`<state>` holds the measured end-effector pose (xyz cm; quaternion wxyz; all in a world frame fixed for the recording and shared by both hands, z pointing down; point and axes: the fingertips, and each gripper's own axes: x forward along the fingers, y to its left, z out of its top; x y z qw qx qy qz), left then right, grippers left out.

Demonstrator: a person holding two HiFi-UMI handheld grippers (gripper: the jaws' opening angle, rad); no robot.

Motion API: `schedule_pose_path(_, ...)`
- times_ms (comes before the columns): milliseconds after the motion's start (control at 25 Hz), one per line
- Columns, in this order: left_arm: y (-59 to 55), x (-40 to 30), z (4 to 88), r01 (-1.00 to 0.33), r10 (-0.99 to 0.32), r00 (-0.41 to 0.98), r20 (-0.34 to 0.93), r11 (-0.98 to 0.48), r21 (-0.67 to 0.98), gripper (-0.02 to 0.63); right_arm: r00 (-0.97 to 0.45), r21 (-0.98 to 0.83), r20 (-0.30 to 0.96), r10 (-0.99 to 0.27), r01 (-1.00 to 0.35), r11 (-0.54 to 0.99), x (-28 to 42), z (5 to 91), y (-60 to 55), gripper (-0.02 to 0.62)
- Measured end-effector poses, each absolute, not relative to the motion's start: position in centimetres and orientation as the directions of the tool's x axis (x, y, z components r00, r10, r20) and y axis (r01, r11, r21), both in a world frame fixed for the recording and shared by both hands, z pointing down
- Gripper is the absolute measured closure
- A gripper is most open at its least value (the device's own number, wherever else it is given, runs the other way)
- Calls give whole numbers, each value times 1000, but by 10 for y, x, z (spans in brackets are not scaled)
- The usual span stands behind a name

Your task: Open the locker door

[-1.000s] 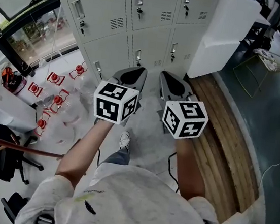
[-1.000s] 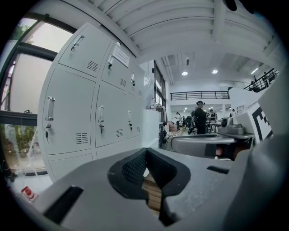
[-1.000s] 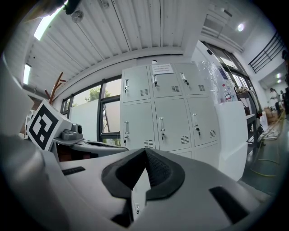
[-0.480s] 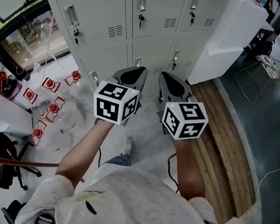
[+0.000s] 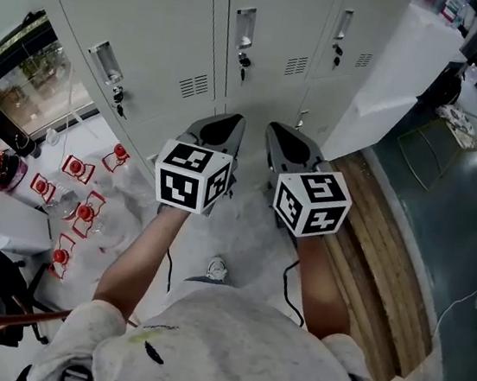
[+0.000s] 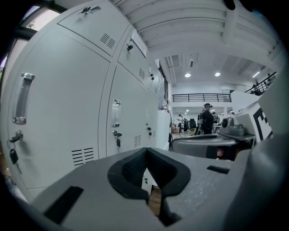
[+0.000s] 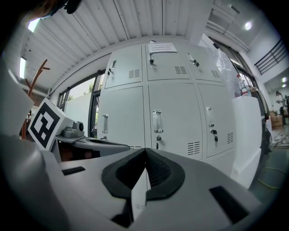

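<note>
Lockers (image 5: 154, 35) are standing closed ahead; left gripper (image 5: 219, 127) and right gripper (image 5: 287, 139) are hovering before them, jaws together, empty.

Two tongs (image 5: 232, 123) (image 5: 278, 131), two marker cubes (image 5: 192, 177) (image 5: 311, 202), six whole locker doors (image 7: 168, 122) in the right gripper view.

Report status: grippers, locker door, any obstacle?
Left gripper, right gripper shut, empty. Locker doors all closed, untouched. No obstacle ahead.
</note>
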<state>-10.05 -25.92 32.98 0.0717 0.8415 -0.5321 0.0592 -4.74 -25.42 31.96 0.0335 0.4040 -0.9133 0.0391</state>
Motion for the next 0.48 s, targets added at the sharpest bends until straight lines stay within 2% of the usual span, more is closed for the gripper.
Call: schedule_pose_path(480,-326,-135,329,-901,-884,434,172,-428,72,600,-674,-31,98,-732,-737,675,-83,312,-322,597)
